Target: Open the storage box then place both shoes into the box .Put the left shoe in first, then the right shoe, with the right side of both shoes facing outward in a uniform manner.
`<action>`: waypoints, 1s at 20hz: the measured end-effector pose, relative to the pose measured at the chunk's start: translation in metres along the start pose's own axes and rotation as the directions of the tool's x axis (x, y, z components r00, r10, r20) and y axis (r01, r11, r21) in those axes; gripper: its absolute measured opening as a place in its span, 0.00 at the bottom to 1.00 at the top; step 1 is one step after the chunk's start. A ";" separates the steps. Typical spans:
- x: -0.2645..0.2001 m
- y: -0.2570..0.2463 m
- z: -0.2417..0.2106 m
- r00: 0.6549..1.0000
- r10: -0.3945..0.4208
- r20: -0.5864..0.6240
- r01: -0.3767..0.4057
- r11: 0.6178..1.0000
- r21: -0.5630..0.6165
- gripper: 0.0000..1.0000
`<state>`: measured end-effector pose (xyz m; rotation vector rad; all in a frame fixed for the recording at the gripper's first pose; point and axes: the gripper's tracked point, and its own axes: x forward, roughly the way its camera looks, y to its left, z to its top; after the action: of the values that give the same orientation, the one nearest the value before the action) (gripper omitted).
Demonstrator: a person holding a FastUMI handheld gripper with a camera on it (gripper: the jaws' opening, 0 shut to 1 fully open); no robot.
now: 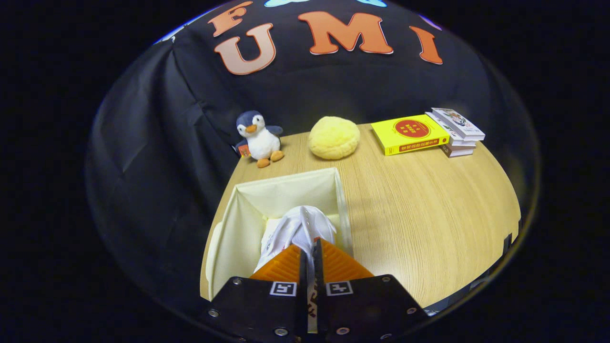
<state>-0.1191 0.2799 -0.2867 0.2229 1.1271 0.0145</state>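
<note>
My gripper [310, 247] is shut on a white shoe [300, 228], pinching a thin edge of it between the two fingers. The shoe hangs just ahead of the fingertips, over the inside of the open cream storage box [248, 200]. The box stands on the wooden table with its lid swung out to the left. Part of the box floor is hidden by the shoe and my fingers, so I cannot tell whether another shoe lies inside.
Beyond the box, a plush penguin [259, 138] and a yellow fluffy ball [333, 137] sit at the table's back edge. A yellow book [409, 134] and a small stack of books [457, 131] lie at the back right. Bare wooden tabletop [429, 209] spreads right of the box.
</note>
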 end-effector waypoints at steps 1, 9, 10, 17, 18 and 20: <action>0.001 -0.004 -0.009 0.999 -0.010 -0.030 0.009 1.000 -0.013 0.11; -0.037 0.010 0.064 0.975 0.149 0.164 -0.138 0.988 -0.076 0.56; -0.043 0.004 0.075 0.971 0.147 0.187 -0.136 0.988 -0.074 0.63; -0.086 -0.058 0.153 0.915 0.129 0.382 -0.090 0.989 -0.119 0.80; -0.093 -0.068 0.162 0.906 0.123 0.406 -0.076 0.989 -0.130 0.81; -0.108 -0.083 0.182 0.877 0.124 0.464 -0.058 0.986 -0.153 0.82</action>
<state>-0.0113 0.1542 -0.1307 0.1468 0.6220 0.1150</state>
